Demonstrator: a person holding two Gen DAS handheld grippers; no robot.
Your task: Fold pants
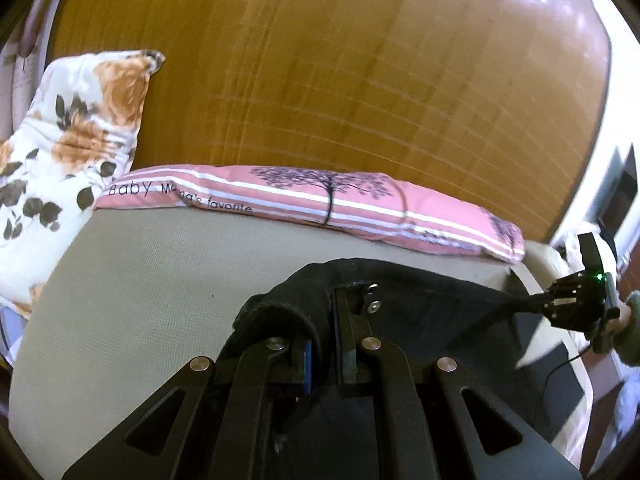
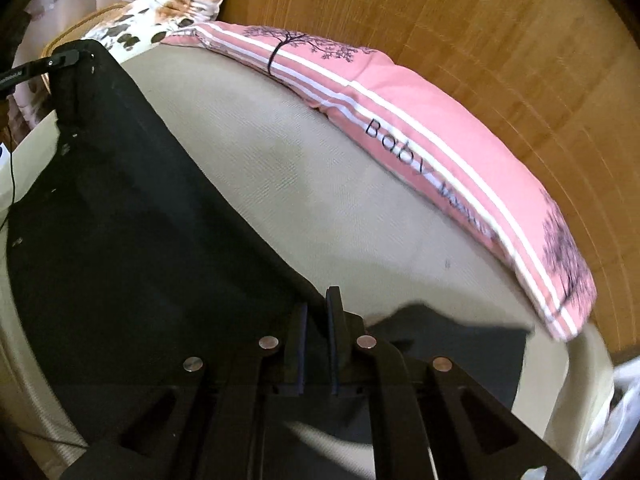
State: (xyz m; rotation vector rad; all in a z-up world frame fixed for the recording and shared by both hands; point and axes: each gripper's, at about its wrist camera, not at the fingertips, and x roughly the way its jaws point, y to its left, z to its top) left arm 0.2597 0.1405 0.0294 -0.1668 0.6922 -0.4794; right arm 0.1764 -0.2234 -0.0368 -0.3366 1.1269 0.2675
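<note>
Off to the far left of the left gripper (image 1: 326,320), a floral pillow (image 1: 68,140) is leaning against the wooden headboard (image 1: 340,60). Straight ahead of it, a pink pillow (image 1: 312,200) is lying along the back edge of the beige mattress (image 1: 152,280).

That left gripper is sitting fully closed, and it's pinching a bunched-up edge of the black pants (image 1: 420,292), with cloth wrapping over its left finger. From there the pants are stretching out taut to the right, where the right gripper (image 1: 532,304) is biting the other corner, a hand (image 1: 622,320) in a green sleeve holding it.

From the right gripper's own camera, its jaws are pretty much closed, with the pants' edge running between the pads (image 2: 301,344), so it's clamping the cloth too. The pants (image 2: 120,220) are hanging as a wide dark sheet down and to its left, lifted off the mattress (image 2: 320,200), with the pink pillow (image 2: 440,140) ahead and to the right.
</note>
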